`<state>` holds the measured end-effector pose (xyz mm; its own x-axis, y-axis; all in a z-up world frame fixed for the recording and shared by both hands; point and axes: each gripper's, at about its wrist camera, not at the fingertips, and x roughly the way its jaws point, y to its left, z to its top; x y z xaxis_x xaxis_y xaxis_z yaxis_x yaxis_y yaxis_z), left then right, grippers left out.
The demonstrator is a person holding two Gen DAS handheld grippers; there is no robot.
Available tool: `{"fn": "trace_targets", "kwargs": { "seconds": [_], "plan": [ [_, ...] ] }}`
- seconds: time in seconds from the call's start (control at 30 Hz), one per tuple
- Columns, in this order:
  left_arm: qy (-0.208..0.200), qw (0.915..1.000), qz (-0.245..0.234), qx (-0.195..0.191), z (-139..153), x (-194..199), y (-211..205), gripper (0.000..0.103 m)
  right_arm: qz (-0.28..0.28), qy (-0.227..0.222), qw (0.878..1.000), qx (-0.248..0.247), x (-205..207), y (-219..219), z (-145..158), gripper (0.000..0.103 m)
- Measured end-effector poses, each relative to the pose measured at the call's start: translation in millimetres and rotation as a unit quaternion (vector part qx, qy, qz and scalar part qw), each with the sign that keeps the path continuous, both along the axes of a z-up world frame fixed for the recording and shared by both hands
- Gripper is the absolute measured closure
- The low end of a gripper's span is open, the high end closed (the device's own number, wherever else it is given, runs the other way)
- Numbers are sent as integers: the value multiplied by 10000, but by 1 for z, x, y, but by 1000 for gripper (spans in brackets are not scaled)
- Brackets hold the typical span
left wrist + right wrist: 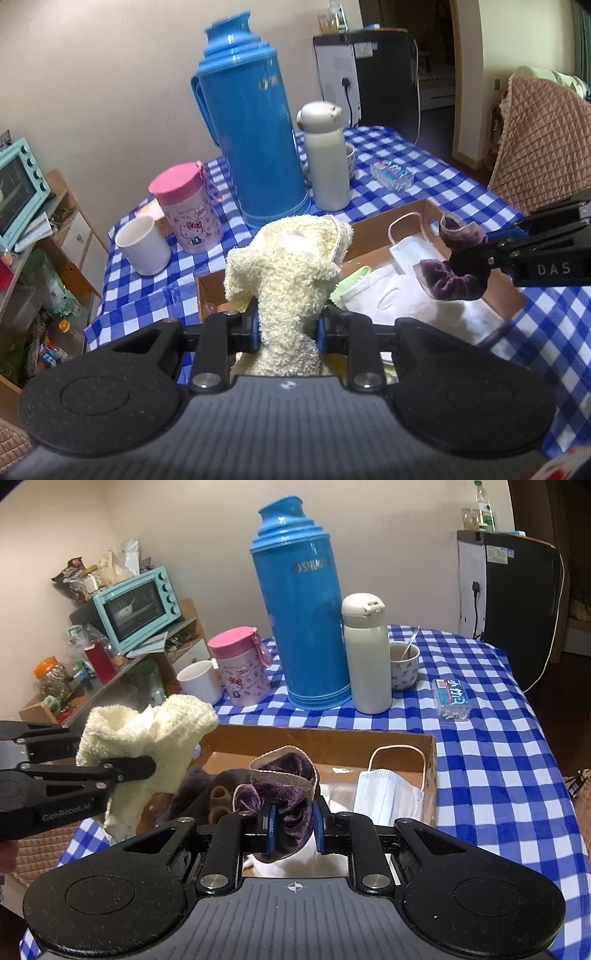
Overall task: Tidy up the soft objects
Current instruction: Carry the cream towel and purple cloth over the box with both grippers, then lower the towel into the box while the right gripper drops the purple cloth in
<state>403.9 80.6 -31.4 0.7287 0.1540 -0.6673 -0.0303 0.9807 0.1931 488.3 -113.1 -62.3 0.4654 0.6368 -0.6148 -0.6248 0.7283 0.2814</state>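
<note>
- The cream sock (291, 280) is pinched in the left gripper (288, 328), the purple sock (286, 794) in the right gripper (291, 829); both hang above the cardboard box (430, 760).
- Lower each well inside the walls before letting go.
- Only the right wrist view shows dark cloth at the box's 9 o'clock end; the face mask (388, 794) lies at 3 o'clock.

A pale cream-yellow fluffy terry sock (291, 269) and a dark purple velvet sock (286, 794) with a beige cuff show against a brown cardboard tray (430, 760). The desk cloth (491, 738) is blue-and-white checked; the tall plastic thermos (299, 605) is bright blue.
</note>
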Motion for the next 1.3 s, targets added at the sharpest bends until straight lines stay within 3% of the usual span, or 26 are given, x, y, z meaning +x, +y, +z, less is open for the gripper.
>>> {"fn": "trace_targets", "kwargs": {
  "seconds": [0.4, 0.73, 1.3],
  "plan": [
    [635, 9975, 199, -251, -56, 56, 27, 77, -99, 258, 9994, -185, 40, 23, -33, 84],
    [759, 9963, 257, -297, -80, 76, 34, 77, -159, 421, 9986, -260, 55, 31, -50, 84],
    [142, 9984, 22, -551, -23, 37, 39, 60, -297, 442, 9981, -300, 62, 30, -56, 84]
  ]
}}
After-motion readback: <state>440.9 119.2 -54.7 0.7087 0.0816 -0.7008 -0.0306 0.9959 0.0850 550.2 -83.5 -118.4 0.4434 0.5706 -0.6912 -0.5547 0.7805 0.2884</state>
